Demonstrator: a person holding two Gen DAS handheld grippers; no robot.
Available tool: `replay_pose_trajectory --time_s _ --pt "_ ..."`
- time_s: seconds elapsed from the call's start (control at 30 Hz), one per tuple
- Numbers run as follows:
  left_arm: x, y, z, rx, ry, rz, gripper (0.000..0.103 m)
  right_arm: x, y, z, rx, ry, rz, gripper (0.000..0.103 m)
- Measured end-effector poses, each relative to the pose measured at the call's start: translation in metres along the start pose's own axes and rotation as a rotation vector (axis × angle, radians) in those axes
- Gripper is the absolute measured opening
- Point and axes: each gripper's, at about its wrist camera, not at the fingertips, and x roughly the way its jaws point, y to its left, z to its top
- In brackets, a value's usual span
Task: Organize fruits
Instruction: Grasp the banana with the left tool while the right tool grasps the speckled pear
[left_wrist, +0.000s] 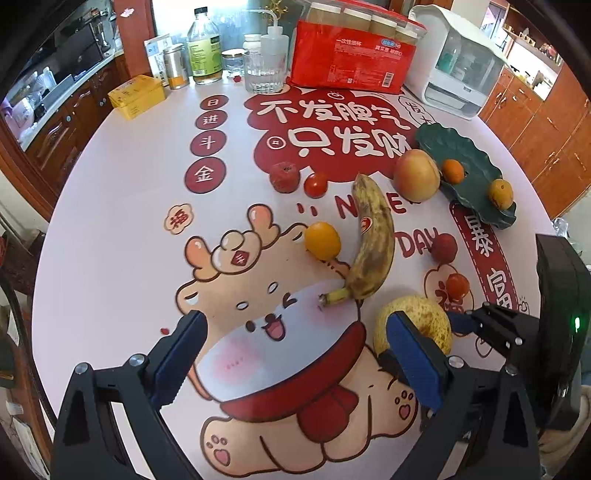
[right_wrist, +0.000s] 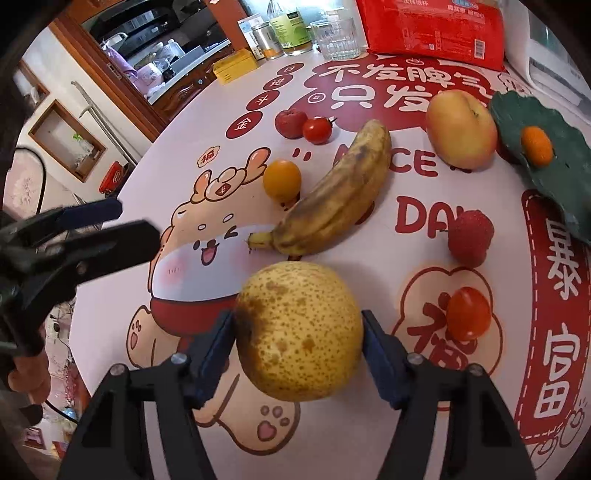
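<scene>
Green leaf plate (left_wrist: 476, 177): two small orange fruits in. Banana (right_wrist: 332, 199), apple (right_wrist: 461, 129), tomatoes, berries loose on bench (left_wrist: 110, 221). Right tongs (right_wrist: 299, 332) clamp pear (right_wrist: 299, 332). Left tongs (left_wrist: 291, 354) wide, empty.

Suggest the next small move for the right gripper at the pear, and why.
Probably lift the pear straight up a little. The right gripper has a blue pad against each side of it, so the grip looks made, and the pear seems to sit on the table. The green plate, with small orange fruits on it, lies beyond the banana.
</scene>
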Motion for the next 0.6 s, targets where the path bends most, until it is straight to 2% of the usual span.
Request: replay_pose_trajectory --time_s 0.2,0.43,0.6 --pt "0.016 -0.019 0.018 0.027 0.019 -0.046 0.095 -0.017 -0.007 -0.008 -0.030 -0.017 -0.061 0.067" --pt "0.043 -0.053 0.046 0.072 0.059 -0.099 0.075 -0.053 -0.026 -0.008 -0.020 -0.087 -0.102 0.067" --pt "0.063 -0.077 0.054 0.129 0.094 -0.090 0.063 -0.069 -0.047 -0.005 0.022 -0.128 -0.141 0.067"
